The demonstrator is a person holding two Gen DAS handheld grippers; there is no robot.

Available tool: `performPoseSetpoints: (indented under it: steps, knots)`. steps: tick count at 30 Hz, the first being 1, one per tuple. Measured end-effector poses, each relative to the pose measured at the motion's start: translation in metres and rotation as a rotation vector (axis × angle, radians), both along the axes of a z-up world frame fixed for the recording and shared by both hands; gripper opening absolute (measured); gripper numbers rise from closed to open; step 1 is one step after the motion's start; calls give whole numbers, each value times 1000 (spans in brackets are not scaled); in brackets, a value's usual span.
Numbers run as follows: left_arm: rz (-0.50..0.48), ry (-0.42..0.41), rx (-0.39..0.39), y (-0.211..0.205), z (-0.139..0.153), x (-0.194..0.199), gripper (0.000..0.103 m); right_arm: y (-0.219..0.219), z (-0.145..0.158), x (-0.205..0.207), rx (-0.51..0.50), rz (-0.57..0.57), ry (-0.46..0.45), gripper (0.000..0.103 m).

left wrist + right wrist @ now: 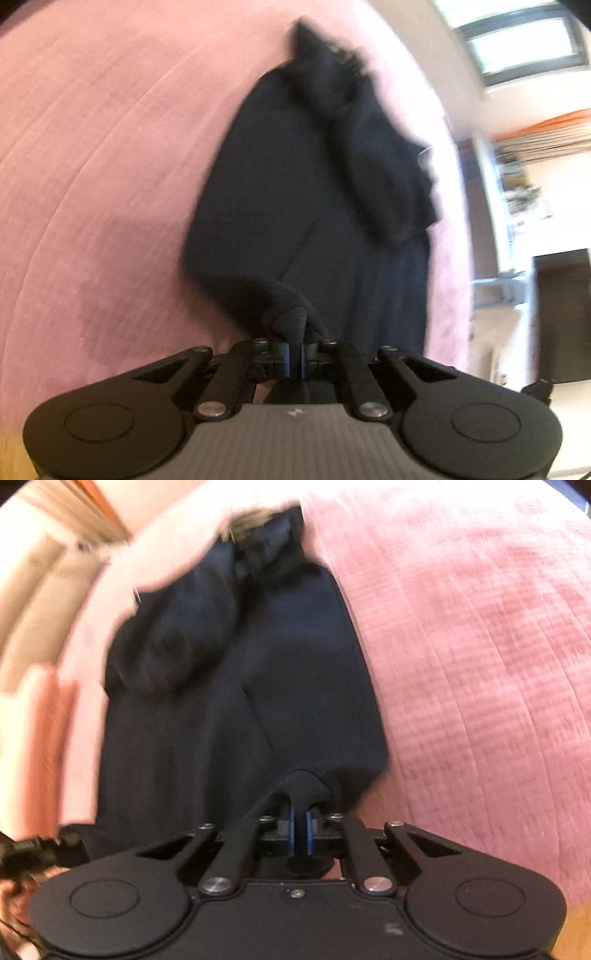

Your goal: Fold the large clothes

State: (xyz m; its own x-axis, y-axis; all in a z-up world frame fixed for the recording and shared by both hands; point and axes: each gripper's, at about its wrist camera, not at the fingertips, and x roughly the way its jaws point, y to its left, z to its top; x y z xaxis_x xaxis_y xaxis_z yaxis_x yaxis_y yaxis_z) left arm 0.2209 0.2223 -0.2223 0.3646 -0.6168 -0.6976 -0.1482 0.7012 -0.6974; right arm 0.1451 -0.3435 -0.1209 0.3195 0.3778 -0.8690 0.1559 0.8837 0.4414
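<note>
Both tools are pinching the dark navy fabric garment (314, 192): left tool (294, 360), right tool (301, 834). Nothing legible is showing; pink textured bedspread (480, 646) is lying underneath.

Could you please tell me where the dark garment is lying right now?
The dark garment lies on the pink bedspread, central in both wrist views, with its near edge pinched in the left claw and right claw.
</note>
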Motion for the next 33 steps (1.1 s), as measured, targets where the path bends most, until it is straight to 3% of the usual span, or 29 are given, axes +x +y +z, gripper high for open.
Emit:
performPoseSetpoints:
  steps: [5, 9, 11, 13, 14, 15, 19, 24, 26, 30, 33]
  knots:
    - [8, -177, -36, -5, 30, 72, 5, -8, 16, 79, 45, -44, -140, 8]
    - [16, -284, -41, -1, 34, 147, 6, -13, 12, 157, 66, -55, -234, 8]
    - [53, -314, -15, -3, 32, 187, 10, -12, 4, 202, 26, -59, -258, 9]
    - [84, -311, -3, -7, 29, 218, 15, -16, -5, 237, 14, -73, -245, 19]
    - [88, -311, 2, -7, 28, 229, 19, -17, -7, 249, 17, -68, -242, 33]
    - [88, -316, 22, -7, 28, 235, 27, -18, -6, 258, 6, -61, -251, 41]
    - [11, -335, 177, -18, 35, 234, 40, -11, 0, 269, -150, 68, -330, 59]
    - [-70, -333, 329, -33, 38, 242, 40, 11, -19, 274, -306, 302, -365, 59]
    - [-95, -337, 356, -36, 32, 251, 42, 19, -31, 281, -317, 355, -364, 58]
    - [-128, -336, 393, -41, 22, 281, 55, 21, -44, 298, -308, 363, -352, 58]
    - [-118, -348, 459, -45, 19, 299, 59, 16, -49, 312, -289, 309, -333, 58]
